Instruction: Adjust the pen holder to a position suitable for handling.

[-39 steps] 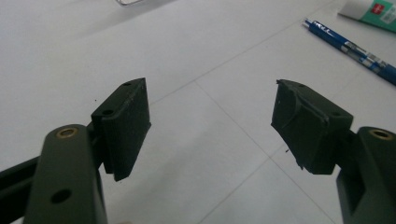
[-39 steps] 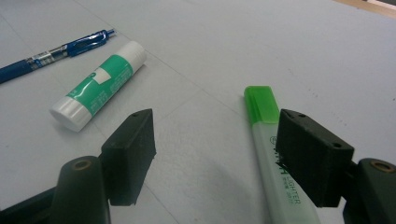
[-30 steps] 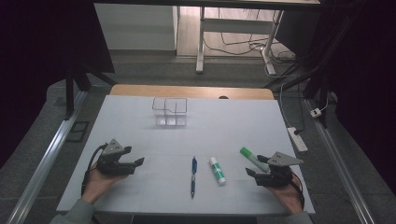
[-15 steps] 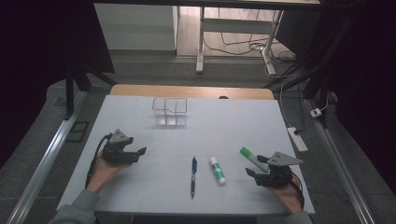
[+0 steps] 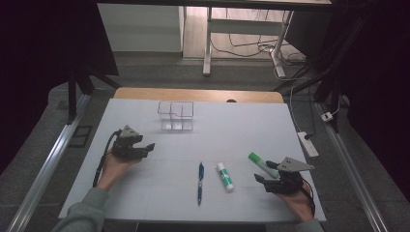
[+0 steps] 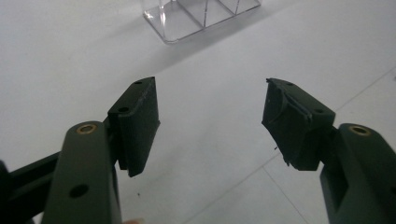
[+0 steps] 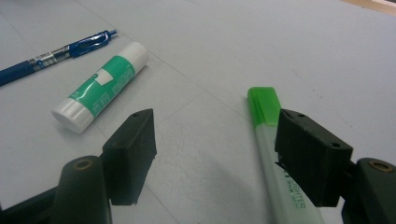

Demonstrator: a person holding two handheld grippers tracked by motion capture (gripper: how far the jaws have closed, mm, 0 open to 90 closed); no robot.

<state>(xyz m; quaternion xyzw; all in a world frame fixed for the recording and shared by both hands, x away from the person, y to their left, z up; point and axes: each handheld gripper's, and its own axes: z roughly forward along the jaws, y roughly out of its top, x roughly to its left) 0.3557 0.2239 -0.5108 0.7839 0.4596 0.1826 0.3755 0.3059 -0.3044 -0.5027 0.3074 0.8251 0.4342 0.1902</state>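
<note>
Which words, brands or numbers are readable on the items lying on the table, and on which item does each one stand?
"...LIGHTER", partly cut off: on the green highlighter, beside the right gripper's jaw.
Glue stick: label print too blurred to read.
Blue pen: barrel print too small to read.

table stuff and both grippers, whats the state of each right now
left gripper: open, jaws just been closing, nothing between them
right gripper: open, beside the highlighter
highlighter: lying flat, capped
glue stick: lying flat, capped
pen: lying flat
clear organizer: upright, empty
</note>
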